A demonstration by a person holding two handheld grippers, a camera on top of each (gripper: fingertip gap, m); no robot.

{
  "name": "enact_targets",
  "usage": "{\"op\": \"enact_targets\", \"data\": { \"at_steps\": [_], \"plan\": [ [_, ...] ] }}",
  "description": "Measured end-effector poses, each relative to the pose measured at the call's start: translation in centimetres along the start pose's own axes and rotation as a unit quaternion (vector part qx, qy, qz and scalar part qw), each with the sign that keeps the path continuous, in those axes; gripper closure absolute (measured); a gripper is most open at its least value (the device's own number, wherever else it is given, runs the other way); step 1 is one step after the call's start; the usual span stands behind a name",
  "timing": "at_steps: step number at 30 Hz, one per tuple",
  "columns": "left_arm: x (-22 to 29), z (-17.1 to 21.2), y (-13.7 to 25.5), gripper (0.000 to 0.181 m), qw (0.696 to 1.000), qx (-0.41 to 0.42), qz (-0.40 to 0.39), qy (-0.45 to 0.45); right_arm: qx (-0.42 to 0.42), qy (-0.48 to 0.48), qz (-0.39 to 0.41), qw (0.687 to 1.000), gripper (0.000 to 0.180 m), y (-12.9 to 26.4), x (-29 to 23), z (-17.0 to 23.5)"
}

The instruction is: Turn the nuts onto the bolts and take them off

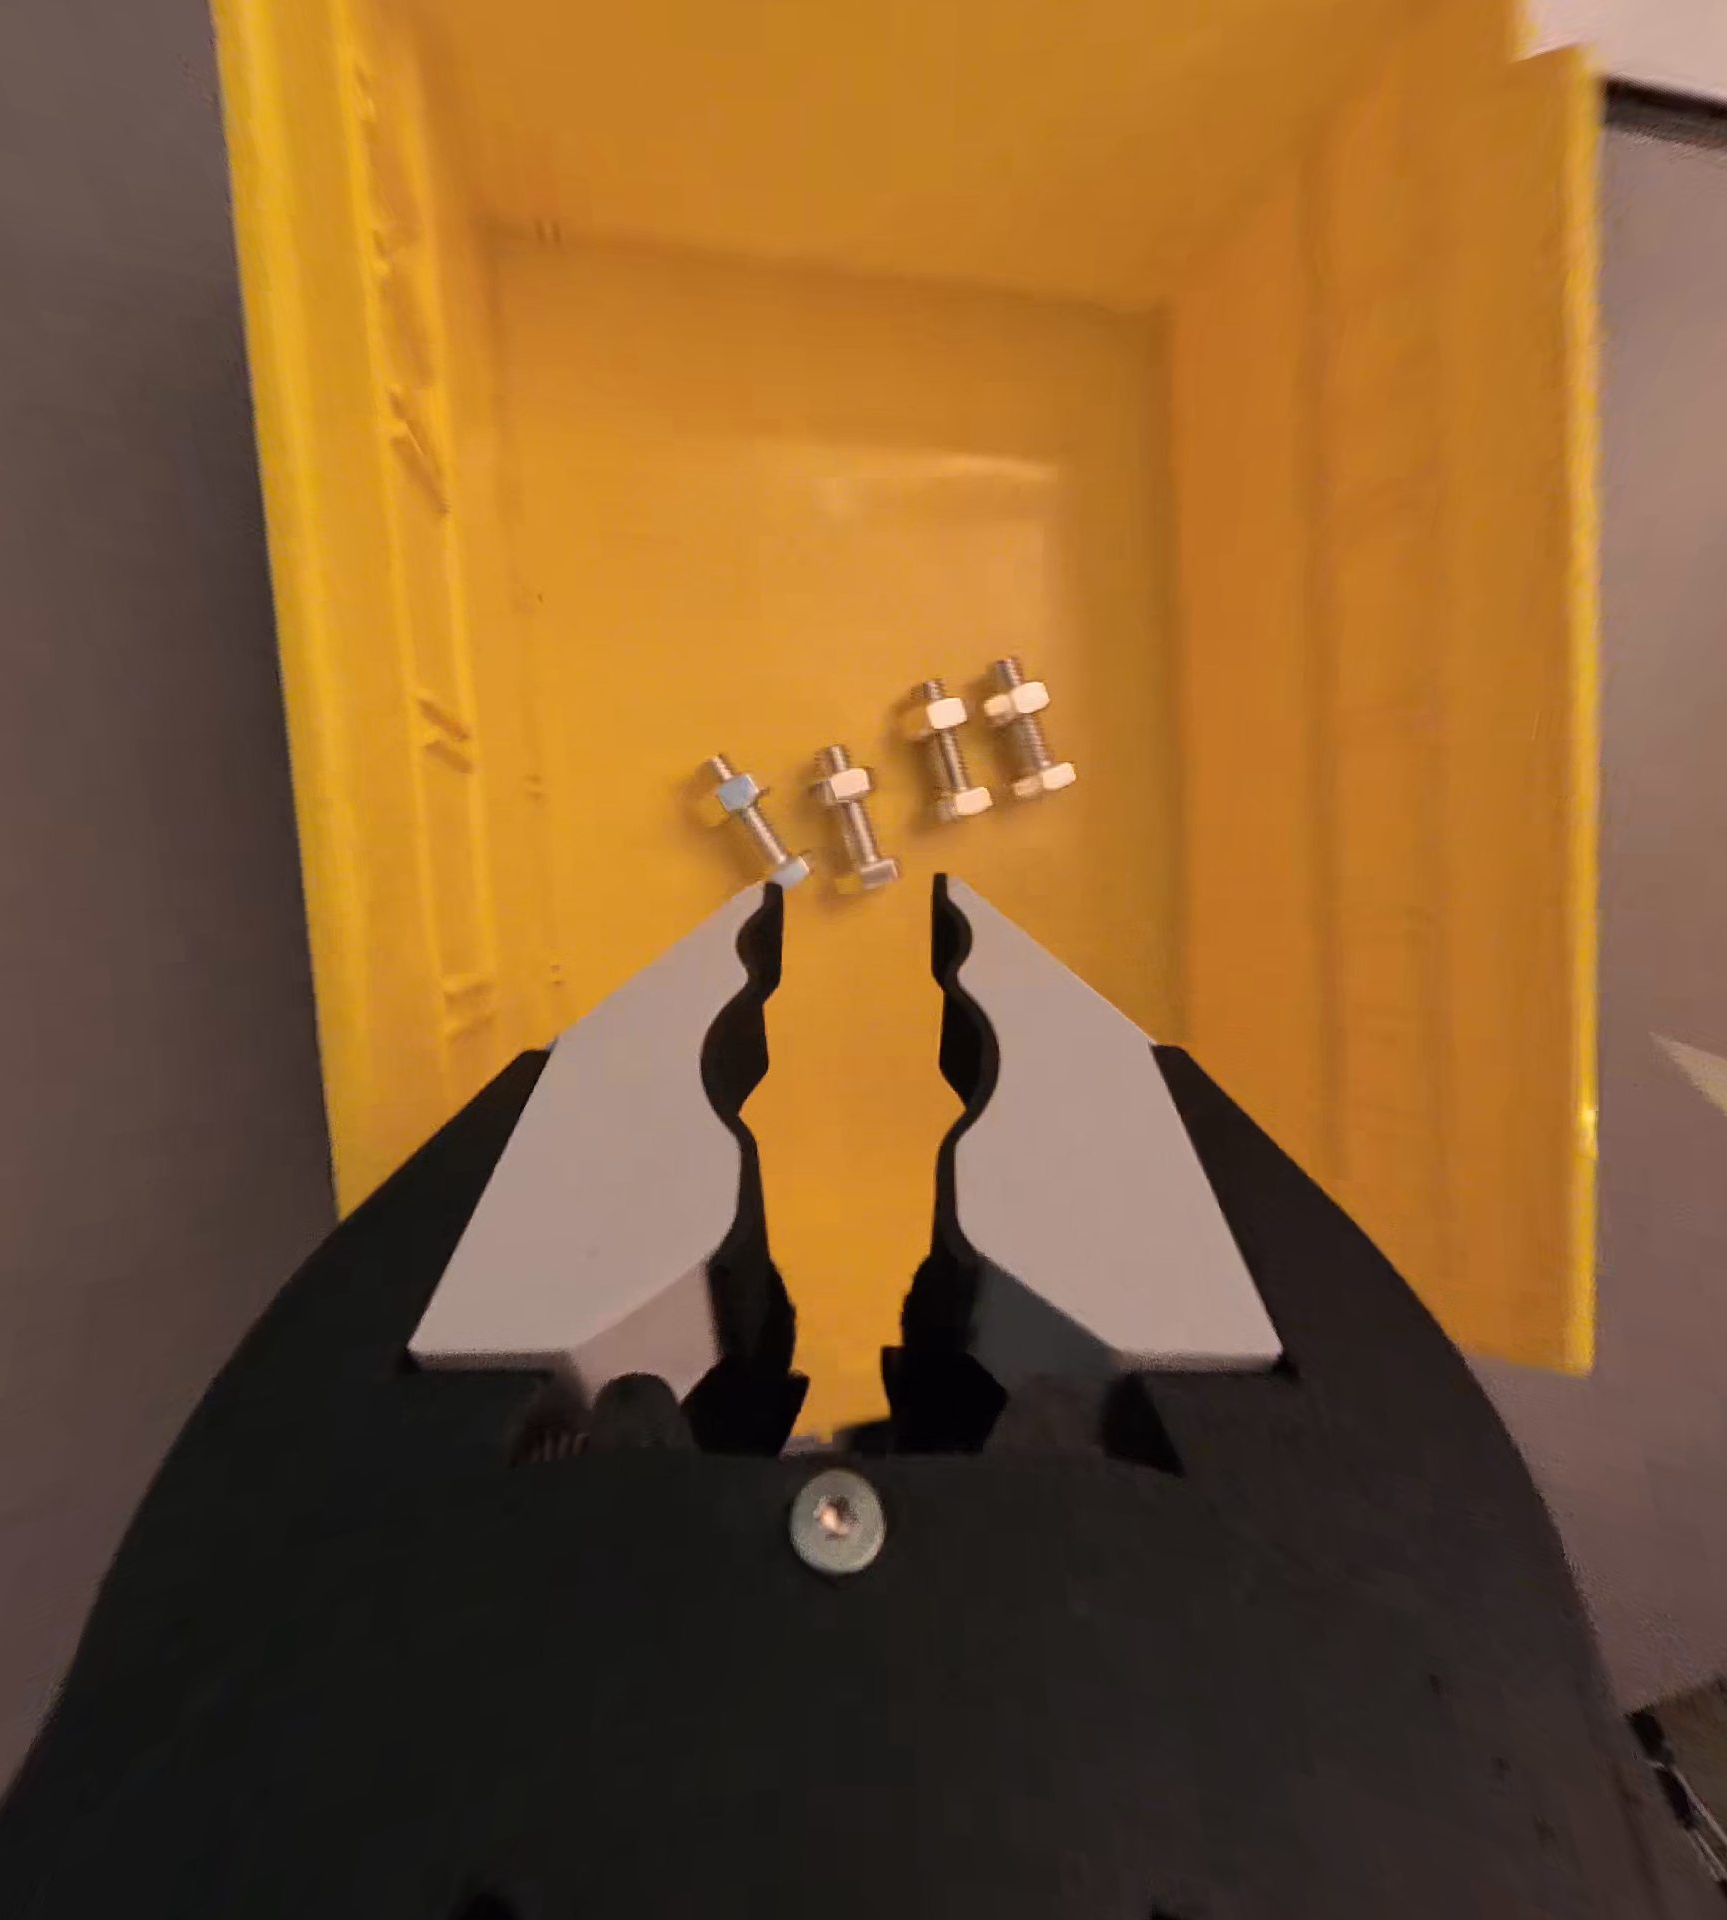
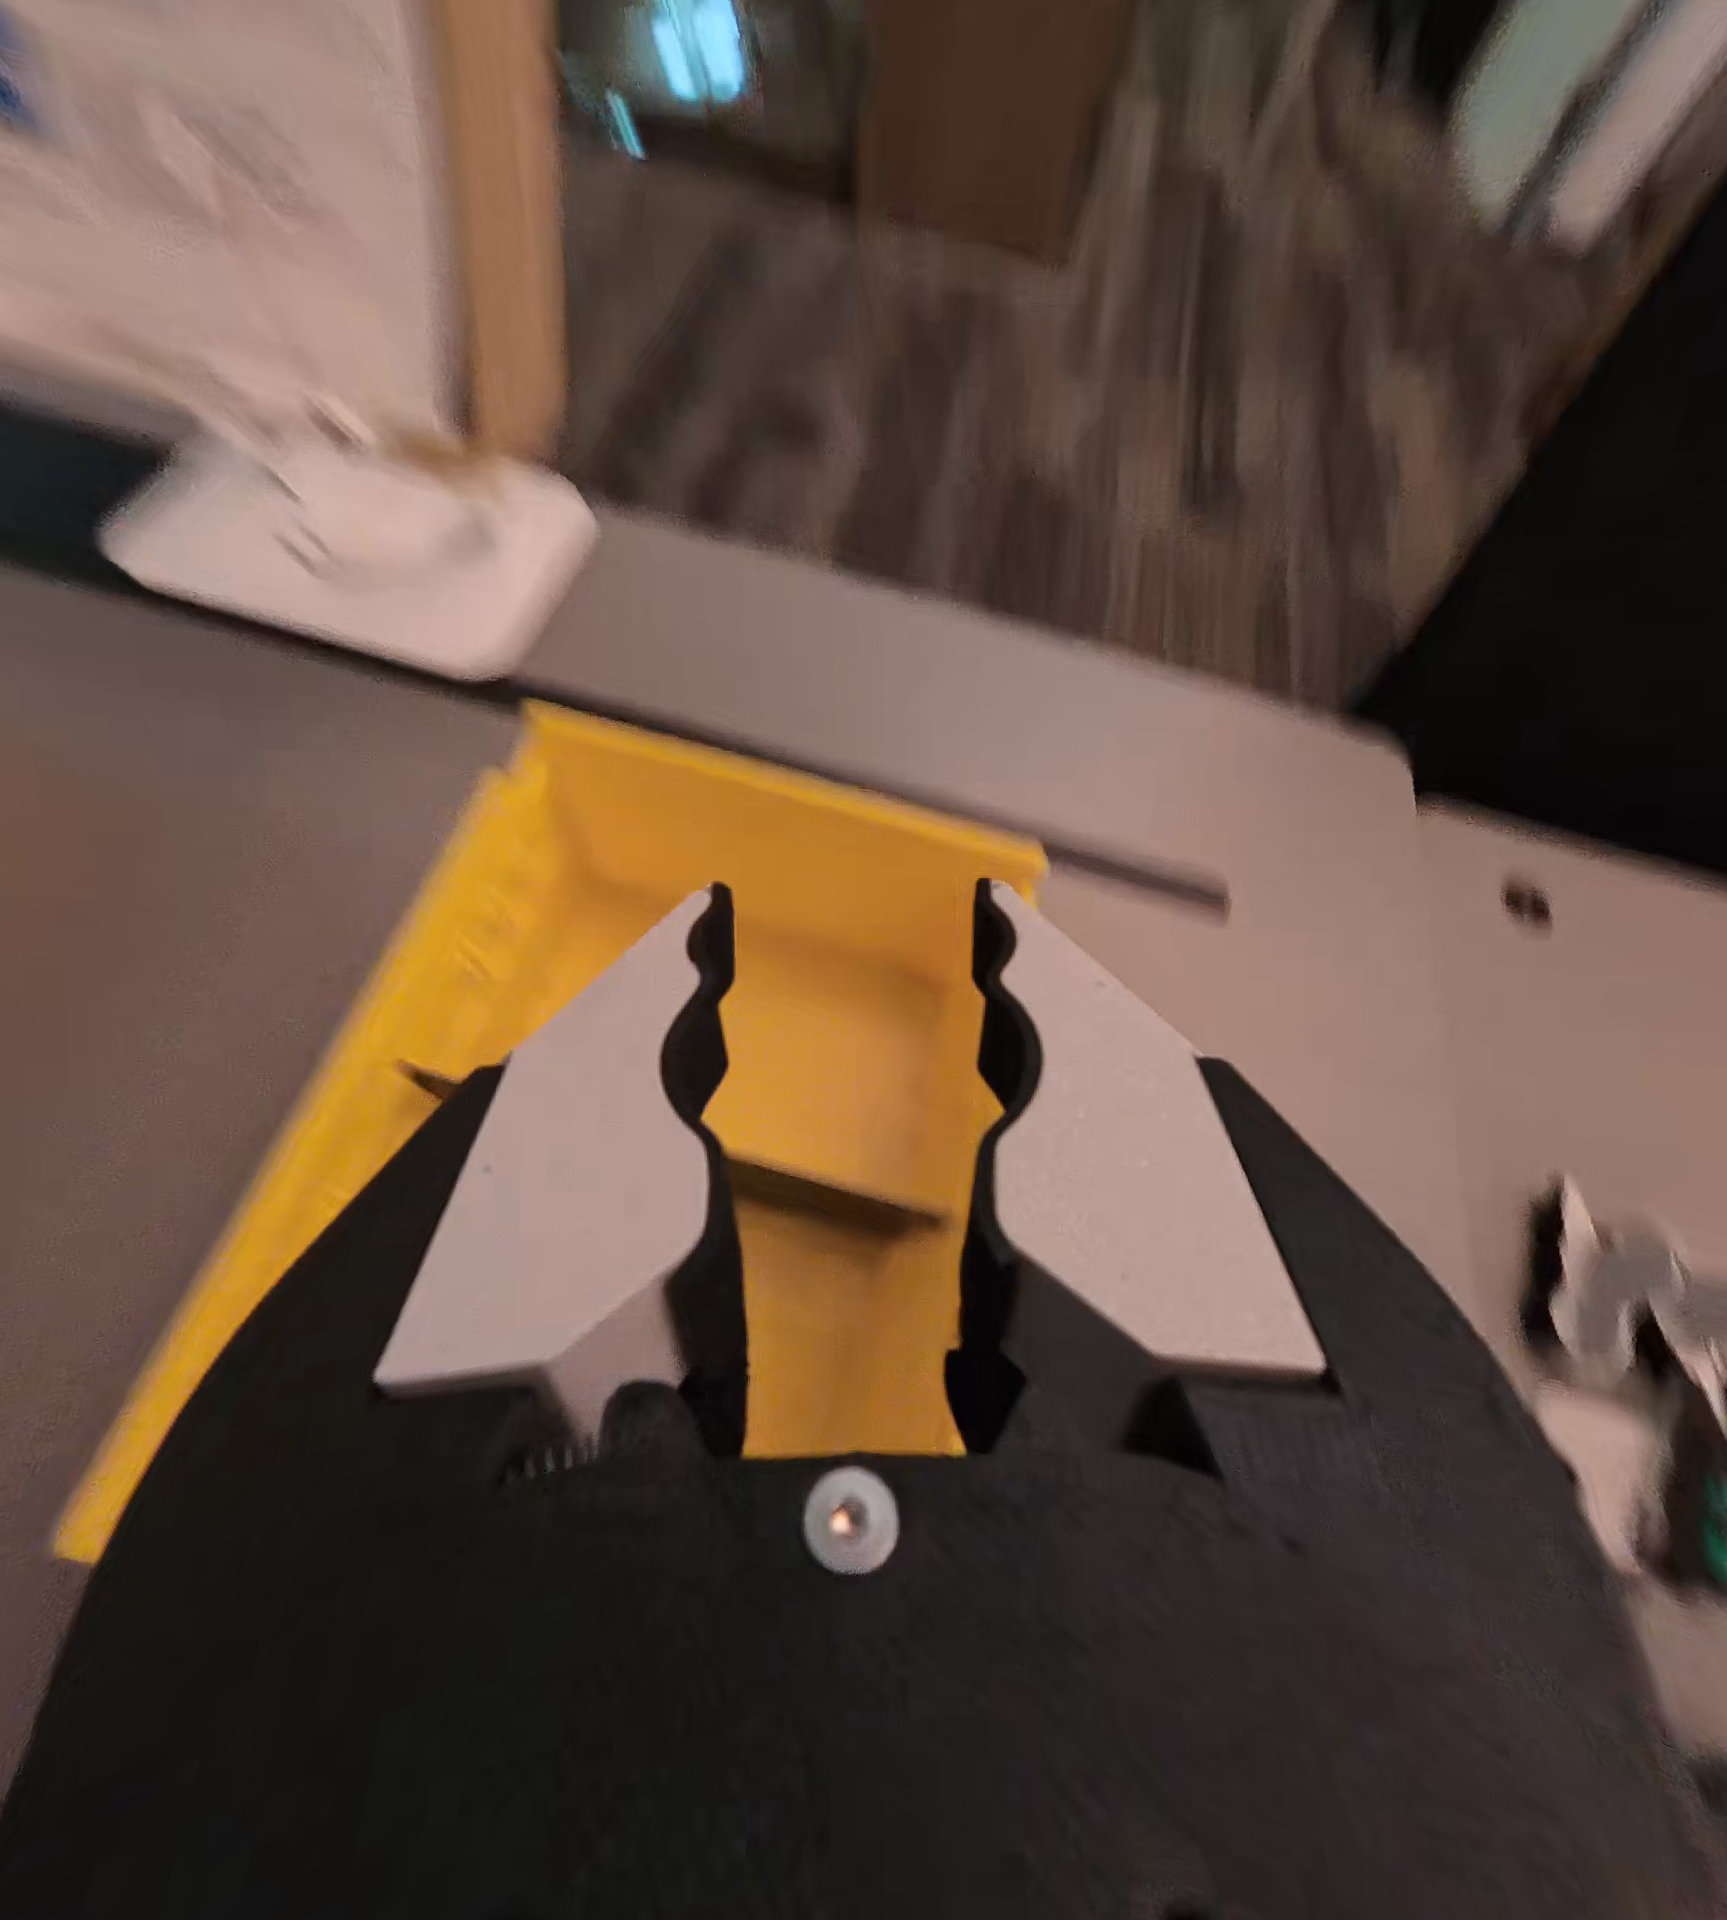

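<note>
Grey table point(image 2: 215, 831) bearing yellow bin point(image 1: 1358, 727), left gripper point(image 1: 857, 883) above bin floor with jaws spread and empty, right gripper point(image 2: 848, 894) over bin, jaws spread and empty, four bolts point(image 1: 942, 753) with nuts point(image 1: 945, 715) threaded on, lying side by side on bin floor just beyond left fingertips point(image 1: 760, 904).
</note>
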State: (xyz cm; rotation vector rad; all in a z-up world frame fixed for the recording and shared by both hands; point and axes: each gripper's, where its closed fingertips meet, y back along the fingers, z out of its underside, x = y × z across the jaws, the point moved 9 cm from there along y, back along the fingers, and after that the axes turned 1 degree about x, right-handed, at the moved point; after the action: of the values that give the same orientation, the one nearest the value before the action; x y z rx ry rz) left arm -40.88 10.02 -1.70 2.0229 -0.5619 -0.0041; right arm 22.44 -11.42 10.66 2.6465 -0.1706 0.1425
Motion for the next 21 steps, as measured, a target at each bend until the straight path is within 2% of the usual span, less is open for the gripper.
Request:
{"op": "enact_targets", "data": {
  "at_steps": [3, 5, 8, 11, 17, 19, 21],
  "plan": [
    [-0.6, -0.5, -2.2, 0.159, 1.0, 0.009, 0.007, 0.024, 0.145, 0.017, -0.06, 0.987, 0.134, 3.2, -5.0, -3.6],
    [-1.1, -0.5, -2.9, 0.162, 0.999, 0.006, -0.033, 0.017, 0.188, 0.021, -0.096, 0.977, 0.133, 4.4, -7.5, -5.1],
    [-1.3, -0.5, -3.6, 0.165, 0.997, -0.001, -0.077, -0.004, 0.204, 0.022, -0.146, 0.968, 0.133, 5.0, -10.1, -6.1],
    [-1.2, -0.2, -4.6, 0.164, 0.996, -0.027, -0.082, 0.008, 0.209, 0.026, -0.18, 0.961, 0.133, 4.8, -11.3, -6.3],
    [-0.8, 0.2, -6.2, 0.158, 0.991, -0.086, -0.101, 0.025, 0.188, 0.043, -0.191, 0.963, 0.134, 3.4, -11.3, -5.9],
    [-0.6, 0.3, -6.3, 0.173, 0.99, -0.094, -0.107, 0.004, 0.188, 0.037, -0.196, 0.962, 0.135, 3.2, -11.1, -5.9],
    [-0.6, 0.3, -5.9, 0.173, 0.986, -0.097, -0.131, -0.022, 0.189, 0.032, -0.208, 0.959, 0.136, 3.1, -11.1, -5.9]
  ]
}}
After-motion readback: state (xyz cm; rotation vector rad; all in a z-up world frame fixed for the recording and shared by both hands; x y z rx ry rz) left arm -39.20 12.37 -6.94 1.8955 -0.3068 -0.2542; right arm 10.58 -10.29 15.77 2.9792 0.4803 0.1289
